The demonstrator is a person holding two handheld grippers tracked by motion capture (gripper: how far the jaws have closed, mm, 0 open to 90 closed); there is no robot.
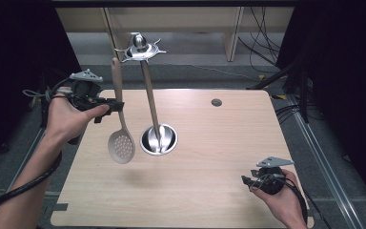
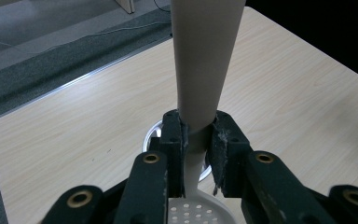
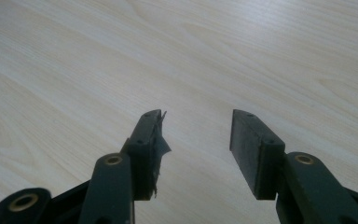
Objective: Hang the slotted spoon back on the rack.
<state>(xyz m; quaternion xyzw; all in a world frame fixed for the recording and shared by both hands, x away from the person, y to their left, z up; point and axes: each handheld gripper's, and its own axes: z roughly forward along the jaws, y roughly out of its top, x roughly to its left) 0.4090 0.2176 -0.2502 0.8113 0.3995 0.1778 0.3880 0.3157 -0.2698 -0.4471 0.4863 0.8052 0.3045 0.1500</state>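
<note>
A beige slotted spoon (image 1: 119,125) hangs upright above the table, perforated bowl down, handle rising past the gripper. My left gripper (image 1: 118,106) is shut on its handle at the table's left; in the left gripper view both jaws press on the narrow neck of the spoon (image 2: 196,140). A metal utensil rack stands at the middle, with a round base (image 1: 158,139), a wooden post (image 1: 150,98) and a hooked star-shaped top (image 1: 139,49). My right gripper (image 1: 246,181) is open near the front right corner, and in its own view the right gripper (image 3: 196,128) holds nothing over bare wood.
The light wooden table (image 1: 219,143) has a small round grommet (image 1: 216,102) at the back right. Cables (image 1: 267,47) run over the floor behind the table. A black cable (image 1: 28,183) trails along the person's left forearm.
</note>
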